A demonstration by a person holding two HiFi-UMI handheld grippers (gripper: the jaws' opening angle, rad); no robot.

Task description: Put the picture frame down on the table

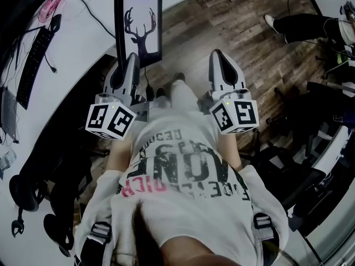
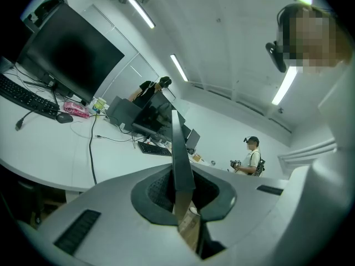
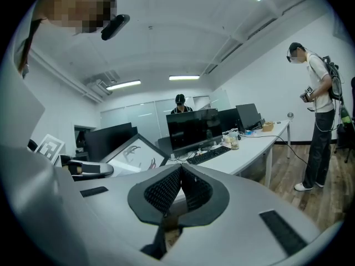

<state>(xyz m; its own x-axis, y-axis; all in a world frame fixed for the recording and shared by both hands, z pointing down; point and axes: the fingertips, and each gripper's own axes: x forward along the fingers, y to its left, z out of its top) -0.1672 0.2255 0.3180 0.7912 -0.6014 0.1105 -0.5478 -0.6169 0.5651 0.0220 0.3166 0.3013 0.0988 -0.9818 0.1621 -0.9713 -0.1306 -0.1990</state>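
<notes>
The black picture frame (image 1: 138, 26) shows a deer-antler print and stands upright in the air over the edge of the white table (image 1: 83, 43). My left gripper (image 1: 133, 62) is shut on its lower edge. In the left gripper view the frame (image 2: 178, 148) runs edge-on between the pads. My right gripper (image 1: 222, 60) hangs beside it over the wooden floor, shut with nothing in it; its tips meet (image 3: 180, 169). From the right gripper view the frame (image 3: 133, 154) shows at the left, tilted.
On the table lie a keyboard (image 1: 32, 65), a pink object (image 1: 50, 4) and cables (image 1: 89, 10). Black office chairs (image 1: 33, 187) stand at the lower left. Monitors (image 2: 72, 54) line the desk. People stand nearby (image 3: 317, 121), and a shoe and leg (image 1: 302, 25) show at the upper right.
</notes>
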